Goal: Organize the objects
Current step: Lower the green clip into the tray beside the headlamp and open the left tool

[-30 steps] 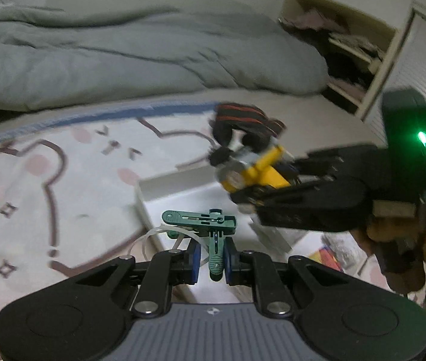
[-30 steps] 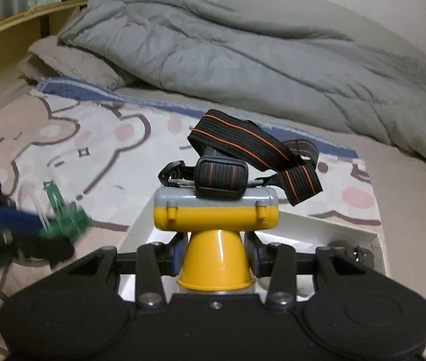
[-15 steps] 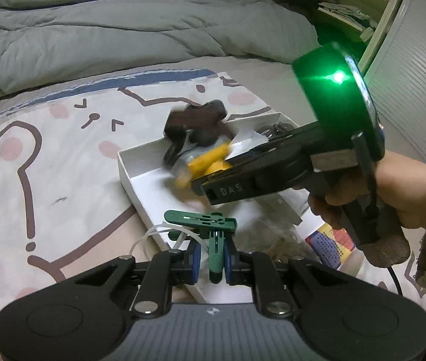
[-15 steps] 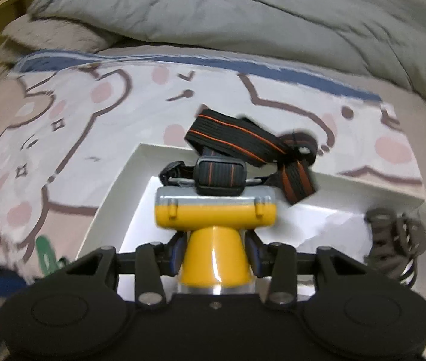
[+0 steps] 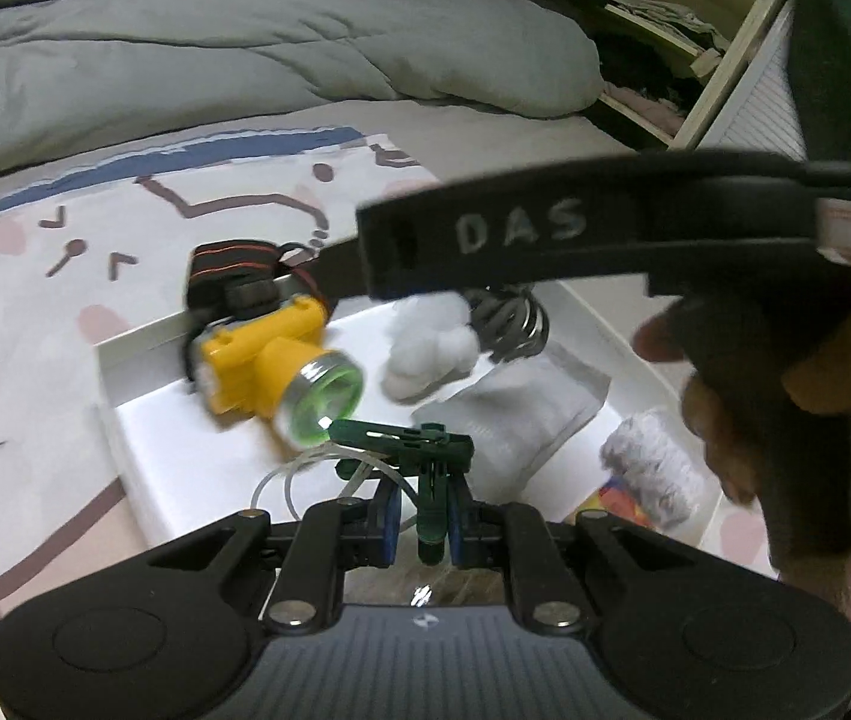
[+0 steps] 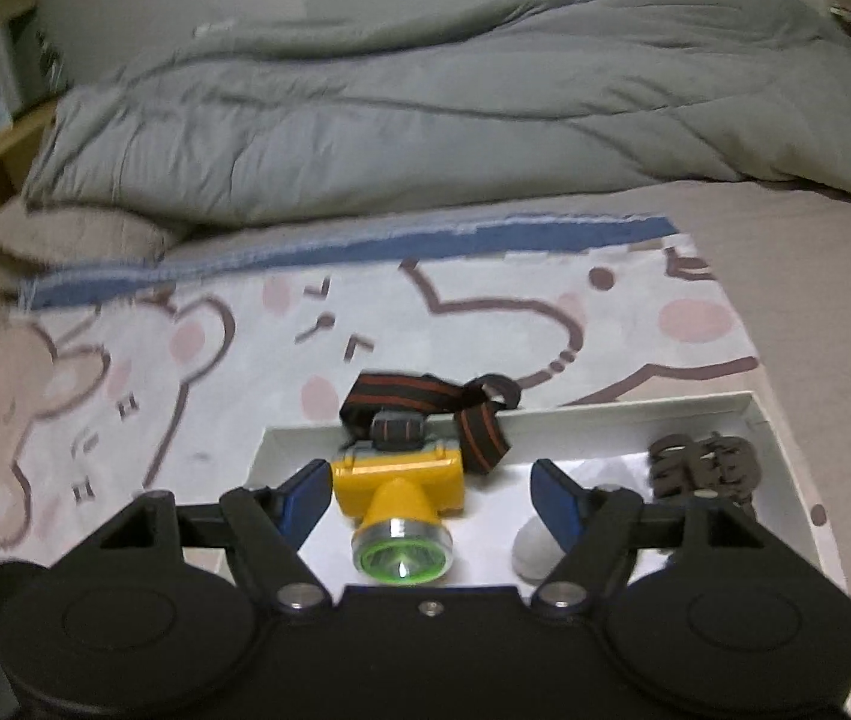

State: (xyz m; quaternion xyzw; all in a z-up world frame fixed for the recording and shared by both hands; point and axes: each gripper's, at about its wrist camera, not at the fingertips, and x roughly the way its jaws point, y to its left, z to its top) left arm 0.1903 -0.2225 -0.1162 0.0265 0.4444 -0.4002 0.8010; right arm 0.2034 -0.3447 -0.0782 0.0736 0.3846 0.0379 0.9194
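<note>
Your right gripper (image 6: 430, 495) stands with its blue pads spread wide, touching nothing. Between them, free of both pads, the yellow headlamp (image 6: 399, 507) lies in the white tray (image 6: 617, 411), lens toward the camera, its black-and-orange strap (image 6: 425, 402) draped over the tray's far wall. This sits at lower centre of the right wrist frame.

Your left gripper (image 5: 419, 519) is clamped on a green clip (image 5: 419, 450), which stands upright between the pads at lower centre of the left wrist frame; a loop of clear tubing (image 5: 299, 474) curls just left of it. The right wrist view shows neither the clip nor the tubing.

Only the left wrist view shows the tray's other contents: white cotton balls (image 5: 431, 342) at centre, a pale packet (image 5: 515, 414) below them, a fluffy grey-white item (image 5: 653, 474) and a coloured scrap (image 5: 623, 498) at lower right. The right gripper's black body, marked "DAS", crosses the upper right.

The dark hair claw (image 6: 704, 468) shows in both views, clearer at right of the right wrist frame.

Tray rests on a bear-print blanket (image 6: 125, 360); grey duvet (image 6: 425, 120) fills the top of both frames. Open shelving (image 5: 653, 30) appears upper right in the left view only.
</note>
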